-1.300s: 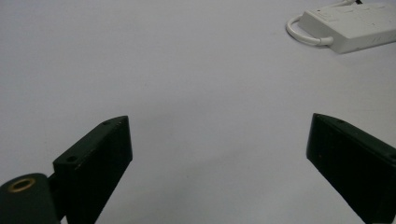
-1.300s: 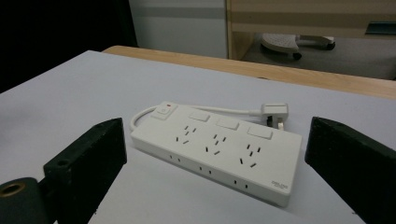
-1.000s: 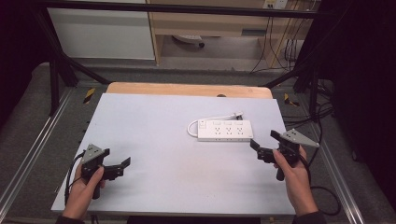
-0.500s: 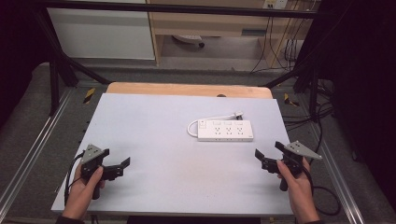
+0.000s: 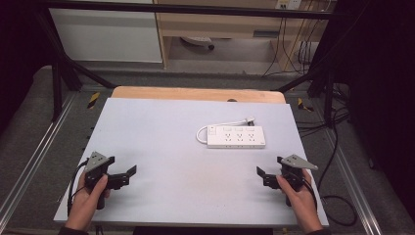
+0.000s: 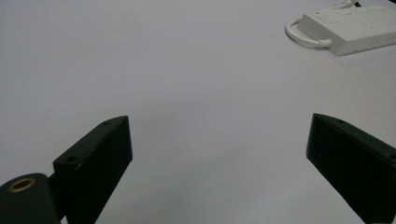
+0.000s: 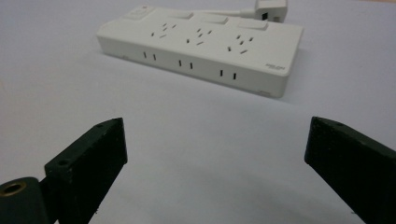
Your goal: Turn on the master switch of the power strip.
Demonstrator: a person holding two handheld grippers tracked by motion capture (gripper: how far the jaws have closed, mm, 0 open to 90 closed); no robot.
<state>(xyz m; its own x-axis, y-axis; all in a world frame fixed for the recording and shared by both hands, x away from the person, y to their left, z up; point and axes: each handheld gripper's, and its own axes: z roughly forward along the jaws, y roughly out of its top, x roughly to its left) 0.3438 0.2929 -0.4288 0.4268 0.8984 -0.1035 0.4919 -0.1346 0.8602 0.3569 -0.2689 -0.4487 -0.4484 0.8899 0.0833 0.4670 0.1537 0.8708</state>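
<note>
Resting flat on the grey table (image 5: 161, 127), a white power strip (image 5: 236, 136) lies toward the far right, its cord (image 5: 203, 131) looped at the strip's left end. Plug (image 5: 250, 119) sits just behind the strip; whether it touches the strip is hard to tell.

Right gripper (image 5: 266, 175): held near the table's front right edge, in front of the strip and apart from it. Jaws spread wide, nothing between them. Its own view shows the strip (image 7: 201, 44) ahead, sockets on top and along the near side.

Left gripper (image 5: 128, 174): well apart from the strip, toward the front left. Jaws wide, empty. Its own view has the strip (image 6: 348, 25) far off at upper right.
</note>
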